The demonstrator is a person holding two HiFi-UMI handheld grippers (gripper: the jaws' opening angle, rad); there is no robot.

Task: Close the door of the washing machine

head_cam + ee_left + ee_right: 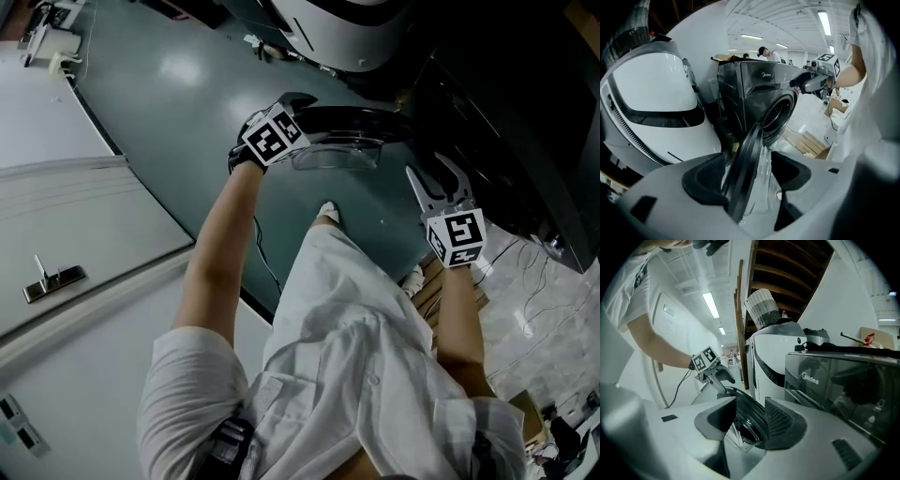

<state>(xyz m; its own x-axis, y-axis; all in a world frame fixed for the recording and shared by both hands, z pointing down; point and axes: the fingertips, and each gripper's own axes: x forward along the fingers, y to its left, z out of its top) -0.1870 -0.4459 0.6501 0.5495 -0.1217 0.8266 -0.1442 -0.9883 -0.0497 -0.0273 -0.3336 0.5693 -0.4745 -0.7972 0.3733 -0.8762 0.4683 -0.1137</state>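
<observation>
The only print I can read is the brand name (809, 377) "Midea", in pale letters on the dark front panel of the washing machine (843, 394). It shows again, small, in my left gripper view.

- The head view is taken from above the person and is directed steeply down. The floor (178, 75) and the door (349, 125) are seen from some way off.
- The left gripper view is directed along the jaws of the left hand-held gripper (302, 105). The door's rim is very near, and the washing machine (757, 93) is seen farther behind it.
- The right gripper view is directed along the jaws of the right hand-held gripper (436, 180), from the door's other side and equally near.
- The door is shared by all three views. In each gripper view the other hand-held gripper is also seen.
</observation>
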